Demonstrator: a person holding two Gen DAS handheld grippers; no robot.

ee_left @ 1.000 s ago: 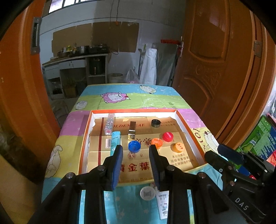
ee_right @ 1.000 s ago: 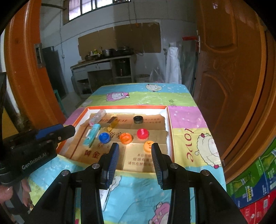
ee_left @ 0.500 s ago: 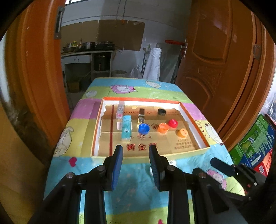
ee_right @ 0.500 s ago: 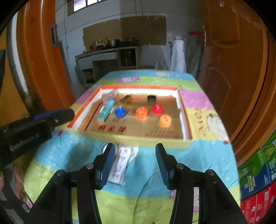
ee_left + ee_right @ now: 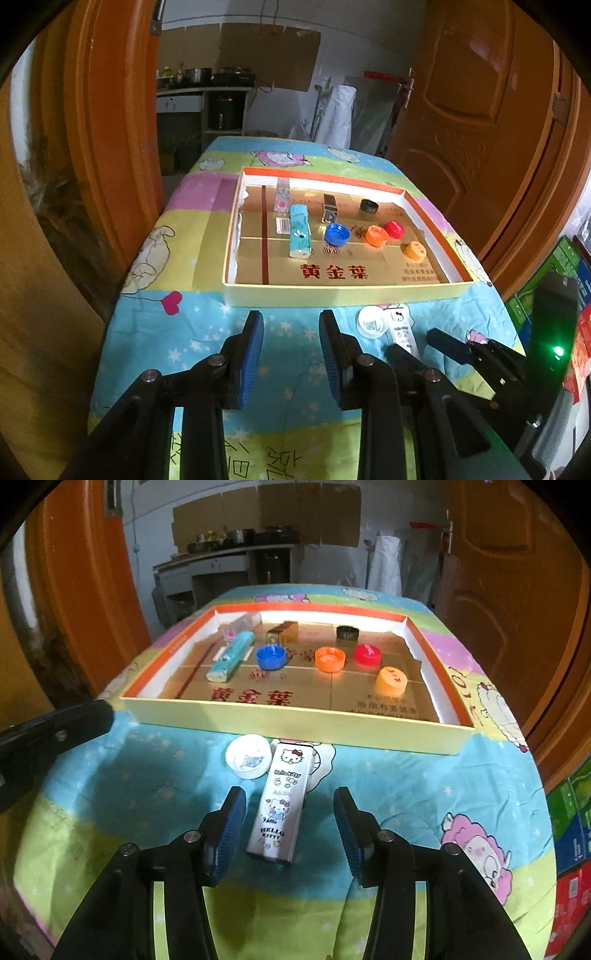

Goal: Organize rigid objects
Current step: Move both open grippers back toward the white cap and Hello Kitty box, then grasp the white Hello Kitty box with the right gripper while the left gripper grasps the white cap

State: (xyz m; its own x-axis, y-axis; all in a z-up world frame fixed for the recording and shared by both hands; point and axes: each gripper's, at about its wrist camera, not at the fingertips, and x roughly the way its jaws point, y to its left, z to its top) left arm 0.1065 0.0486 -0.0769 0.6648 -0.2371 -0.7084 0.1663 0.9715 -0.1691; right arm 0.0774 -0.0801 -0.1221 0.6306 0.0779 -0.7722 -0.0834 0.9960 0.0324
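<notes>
Worktop [image 5: 424, 786]: covered by a bright cartoon-print cloth in blue, green, yellow and pink bands.
Tray [image 5: 295, 720]: shallow cardboard box with an orange rim, lying flat on the cloth beyond both tongs.
Tray contents, left side: teal box [image 5: 231, 657] lying lengthwise; a clear small case [image 5: 282, 192] just beyond it near the far wall; a small dark-and-gold box [image 5: 330, 210] to its right.
Tray contents, caps: blue cap [image 5: 271, 656], orange cap [image 5: 330, 659], red cap [image 5: 367, 653] in a loose row; yellow-orange cap [image 5: 391, 680] nearer the front right; black cap [image 5: 348, 632] near the far wall. All stand apart from one another.
White tin [image 5: 279, 805]: long white cartoon-cat tin, lying flat on the cloth outside the tray, its far end just short of the tray's front wall.
White lid [image 5: 247, 756]: round, on the cloth, just beside the tin's far left corner; whether the two touch is hard to say.
Right tongs [image 5: 290, 823]: spread, having just been opening; the tin lies between the pads with a gap showing on each side, not pinched.
Left tongs [image 5: 291, 345]: spread part-way over bare cloth in front of the tray, nothing between the pads.
</notes>
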